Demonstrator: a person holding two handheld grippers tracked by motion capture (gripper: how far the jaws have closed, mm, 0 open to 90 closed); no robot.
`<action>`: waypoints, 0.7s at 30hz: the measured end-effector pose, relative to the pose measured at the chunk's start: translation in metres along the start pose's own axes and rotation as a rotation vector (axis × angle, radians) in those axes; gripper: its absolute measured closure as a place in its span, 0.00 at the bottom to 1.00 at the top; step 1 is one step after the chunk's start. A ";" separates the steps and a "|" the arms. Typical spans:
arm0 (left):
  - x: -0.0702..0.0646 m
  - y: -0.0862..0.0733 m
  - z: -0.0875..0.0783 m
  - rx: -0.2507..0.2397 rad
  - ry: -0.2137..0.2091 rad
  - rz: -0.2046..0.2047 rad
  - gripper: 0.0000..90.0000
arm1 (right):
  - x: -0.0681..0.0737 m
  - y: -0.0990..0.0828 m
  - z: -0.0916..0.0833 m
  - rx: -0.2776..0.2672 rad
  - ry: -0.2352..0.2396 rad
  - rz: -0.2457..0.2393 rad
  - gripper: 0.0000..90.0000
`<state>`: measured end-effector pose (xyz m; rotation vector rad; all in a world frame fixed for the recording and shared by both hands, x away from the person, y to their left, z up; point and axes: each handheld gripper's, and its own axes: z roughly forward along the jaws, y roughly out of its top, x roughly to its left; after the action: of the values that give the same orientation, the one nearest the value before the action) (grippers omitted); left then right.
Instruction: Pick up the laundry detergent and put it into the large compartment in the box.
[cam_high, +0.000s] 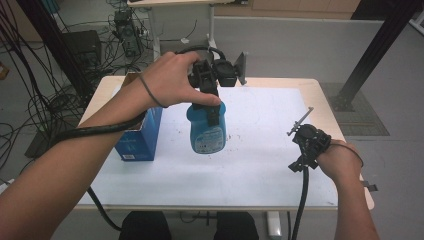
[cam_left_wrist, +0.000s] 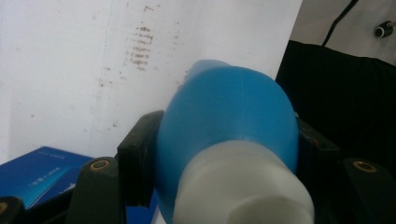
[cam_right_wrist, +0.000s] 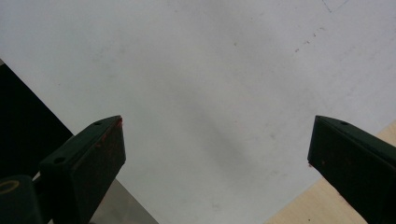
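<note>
1. A white sheet covers most of the pale wooden table; brown specks mark the sheet near its middle.
2. A dark blue cardboard box stands on the left part of the sheet, open at the top, just beside the left forearm and near the bottle.
3. The left claw, held in the person's left hand, points down and is clamped on a blue plastic bottle with a white cap end and a printed label. In the left claw's view the black jaws press on both sides of the bottle, by its neck.
4. The bottle hangs upright above the middle of the sheet; in the high view I cannot tell whether its base is off the sheet.
5. The right claw sits in the person's right hand over the right part of the sheet, well apart from the bottle. In its own view its jaws stand wide apart with nothing between them.
</note>
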<state>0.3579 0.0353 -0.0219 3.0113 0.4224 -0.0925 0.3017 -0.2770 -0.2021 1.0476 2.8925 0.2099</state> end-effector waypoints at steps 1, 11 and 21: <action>-0.002 0.000 -0.003 0.000 0.005 0.000 0.41 | 0.000 0.000 0.000 0.000 -0.001 0.000 0.05; -0.003 -0.005 -0.034 -0.030 0.010 -0.066 0.41 | 0.000 -0.002 -0.005 -0.008 -0.009 0.003 0.04; -0.005 -0.013 -0.057 -0.051 0.042 -0.108 0.41 | 0.001 0.002 -0.002 -0.013 -0.008 -0.002 0.04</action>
<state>0.3524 0.0522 0.0343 2.9443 0.5821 -0.0267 0.3019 -0.2754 -0.1999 1.0410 2.8812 0.2231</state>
